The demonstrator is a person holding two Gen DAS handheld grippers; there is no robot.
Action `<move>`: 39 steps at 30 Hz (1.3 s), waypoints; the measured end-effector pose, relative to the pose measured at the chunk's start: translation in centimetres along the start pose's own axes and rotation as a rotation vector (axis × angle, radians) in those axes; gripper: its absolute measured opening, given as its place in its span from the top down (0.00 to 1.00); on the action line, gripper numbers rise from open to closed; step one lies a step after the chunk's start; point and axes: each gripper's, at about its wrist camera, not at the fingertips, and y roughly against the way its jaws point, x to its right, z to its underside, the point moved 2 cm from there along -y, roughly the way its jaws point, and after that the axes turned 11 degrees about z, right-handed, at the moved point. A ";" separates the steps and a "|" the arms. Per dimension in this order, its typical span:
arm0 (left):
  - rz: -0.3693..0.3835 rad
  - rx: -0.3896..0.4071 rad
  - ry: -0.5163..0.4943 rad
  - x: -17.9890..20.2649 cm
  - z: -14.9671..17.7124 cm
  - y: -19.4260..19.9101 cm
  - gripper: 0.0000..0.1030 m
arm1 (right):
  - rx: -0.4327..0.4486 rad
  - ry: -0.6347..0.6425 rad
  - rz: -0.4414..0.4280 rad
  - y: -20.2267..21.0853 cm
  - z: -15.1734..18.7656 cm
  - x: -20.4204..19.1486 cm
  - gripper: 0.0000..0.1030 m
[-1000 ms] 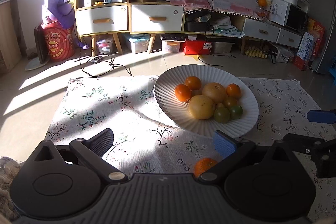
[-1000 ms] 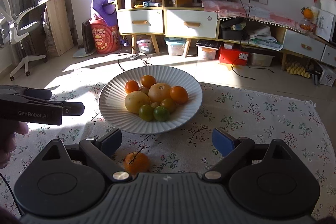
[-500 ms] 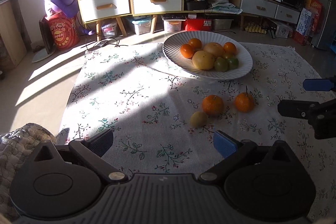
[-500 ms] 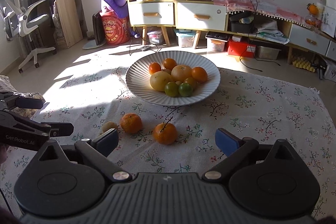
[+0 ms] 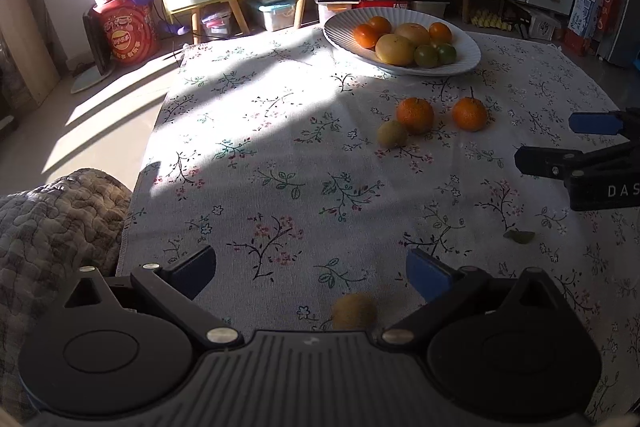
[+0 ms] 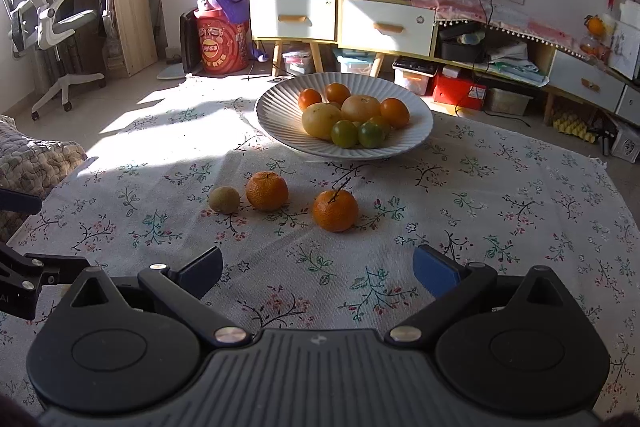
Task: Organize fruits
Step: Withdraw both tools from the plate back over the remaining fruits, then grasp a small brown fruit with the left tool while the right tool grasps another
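Note:
A white ribbed plate (image 6: 276, 103) (image 5: 468, 47) holds several oranges, yellow and green fruits at the far side of the floral cloth. Two mandarins (image 6: 267, 191) (image 6: 335, 210) and a kiwi (image 6: 224, 199) lie loose on the cloth in front of it; they also show in the left wrist view (image 5: 415, 115) (image 5: 469, 113) (image 5: 392, 133). Another kiwi (image 5: 354, 311) lies just under my open left gripper (image 5: 312, 273). My right gripper (image 6: 318, 269) is open and empty, short of the loose fruit; it shows at the right edge of the left wrist view (image 5: 576, 143).
A quilted cushion (image 5: 56, 219) lies at the cloth's left edge. A small leaf (image 5: 519, 236) lies on the cloth. Cabinets with drawers (image 6: 340, 19), boxes and cables stand beyond the cloth on the floor. An office chair (image 6: 44, 23) stands far left.
Both grippers have pulled back from the plate toward the near side. The loose mandarins and kiwi came into view, and a second kiwi now shows under the left gripper.

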 end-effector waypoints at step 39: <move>0.098 -0.052 -0.055 -0.2 -1.0 -0.4 0.86 | 0.059 0.080 -0.099 -1.7 1.3 -5.3 0.21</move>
